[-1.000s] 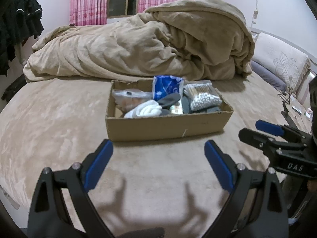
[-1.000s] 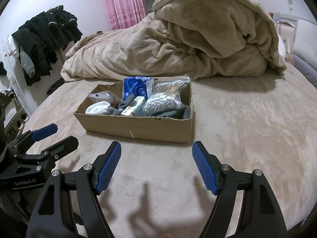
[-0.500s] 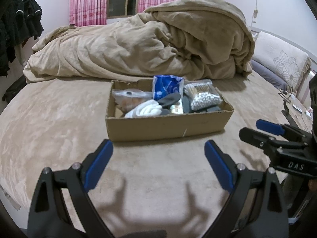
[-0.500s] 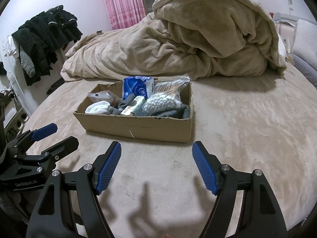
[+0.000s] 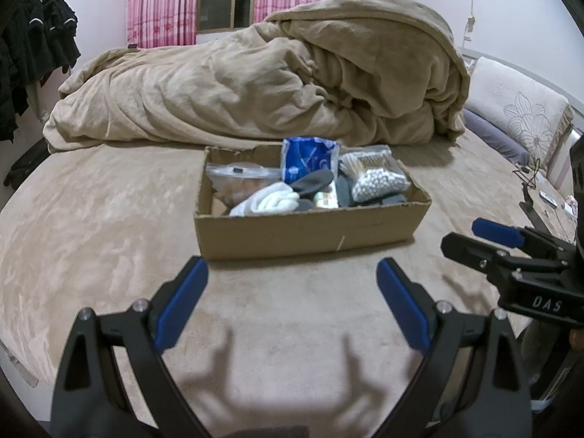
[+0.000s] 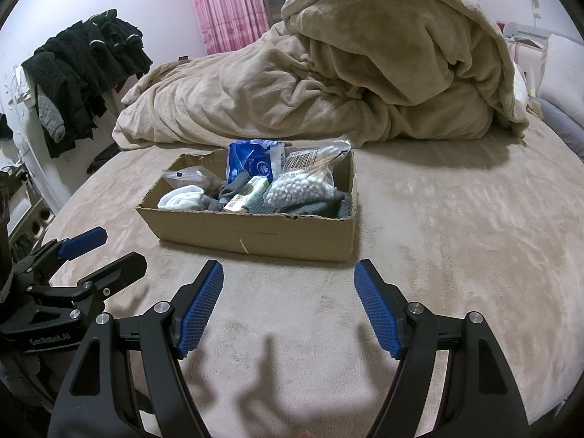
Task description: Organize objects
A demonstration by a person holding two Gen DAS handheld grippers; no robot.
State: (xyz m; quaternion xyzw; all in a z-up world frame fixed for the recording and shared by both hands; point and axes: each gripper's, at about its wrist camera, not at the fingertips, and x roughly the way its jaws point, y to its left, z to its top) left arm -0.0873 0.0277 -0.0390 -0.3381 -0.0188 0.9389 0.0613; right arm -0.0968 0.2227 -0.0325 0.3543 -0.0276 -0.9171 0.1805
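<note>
A shallow brown cardboard box [image 5: 310,231] sits on the beige plush bed [image 5: 109,226], in front of a heaped tan duvet [image 5: 273,84]. All the loose things in view lie inside it: a blue plastic packet [image 5: 308,158] standing at the back, a clear bag of cotton swabs [image 5: 377,179], a rolled white sock [image 5: 272,200], grey socks [image 5: 314,184] and a clear zip bag [image 5: 239,179]. The bed around the box is bare.

The left hand-held gripper [image 5: 292,297] and the right hand-held gripper [image 6: 288,301] both hover short of the box's near wall, spread wide and holding nothing.

This fits either items gathered in, or a box awaiting sorting. For any pick, I judge it best to come down from above, clear of the wall, and pinch one soft item without dragging its neighbours.
</note>
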